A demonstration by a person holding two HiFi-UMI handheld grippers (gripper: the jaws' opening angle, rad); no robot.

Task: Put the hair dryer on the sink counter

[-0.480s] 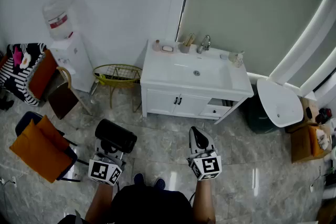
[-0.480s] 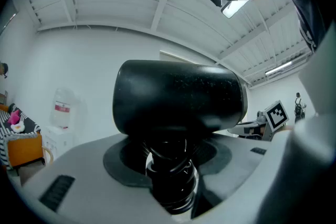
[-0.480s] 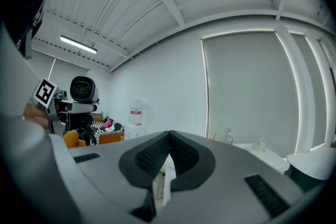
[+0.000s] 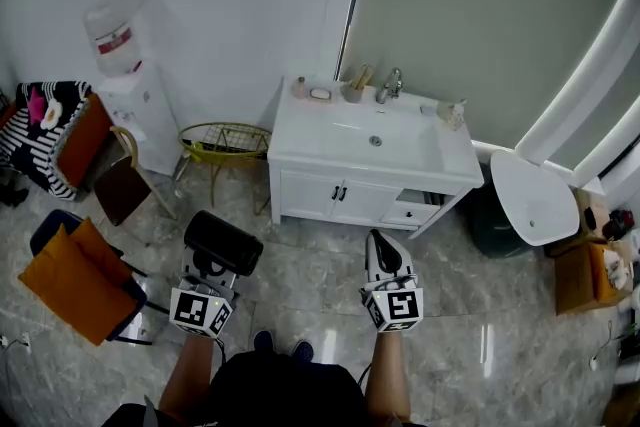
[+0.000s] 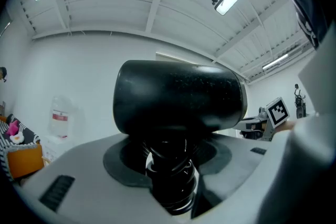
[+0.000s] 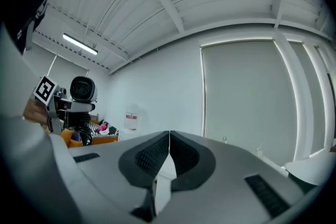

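One black barrel-shaped hair dryer (image 4: 222,243), its ribbed handle clamped in the left gripper (image 4: 212,273); right gripper (image 4: 380,250) closed, empty.

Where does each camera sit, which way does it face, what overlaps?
Head view: on the head, steeply down at floor and sink counter; forearms, left gripper, right gripper show.
Left gripper view: level along own jaws clamped on the hair dryer handle.
Right gripper view: level along shut jaws, toward wall.
Shared: all see the hair dryer.
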